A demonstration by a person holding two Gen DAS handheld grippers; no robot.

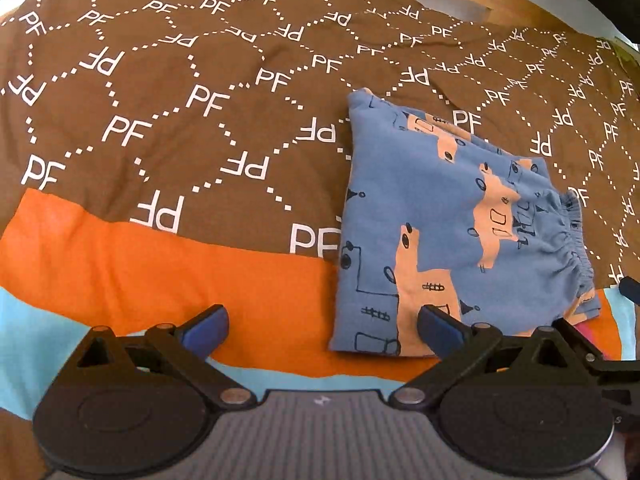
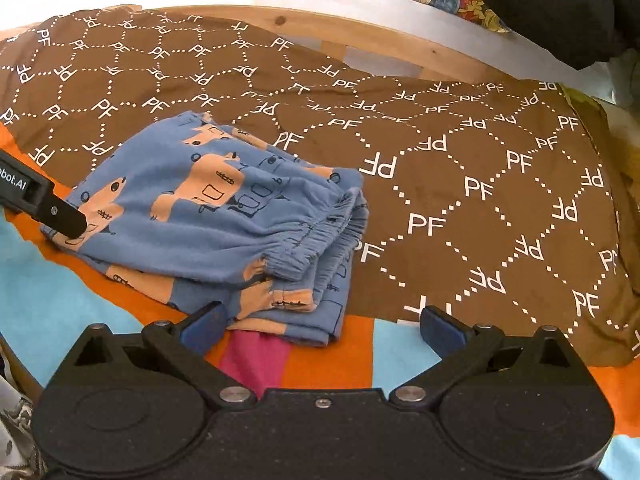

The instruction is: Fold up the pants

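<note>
Although no further fold can be ruled out, the pants (image 1: pixel 452 216) are judged to be essentially folded: a compact, several-layered bundle is seen, with the gathered elastic waistband (image 2: pixel 320 236) stacked on one side and the hems tucked beneath it. Little is judged to be left beyond squaring the edges or a last pat down.

The bundle is laid on a bed, on a brown bedspread (image 1: pixel 160 100) printed with white "PF" letters, partly overlapping an orange and light-blue cover (image 1: pixel 120 264) at the near edge. A wooden bed frame (image 2: pixel 400 40) is visible behind.

The fabric is noted as blue with peach animal shapes and thin dark line drawings; it appears soft and thin, with slight wrinkling. Layer edges at the near corner are not perfectly aligned.

The left tongs (image 1: pixel 322 326) are held spread wide, nothing pinched; the right-hand pad lies over the near edge of the pants, contact not determinable. The right tongs (image 2: pixel 320 326) are likewise spread and empty, positioned just beside the hem corner.
</note>
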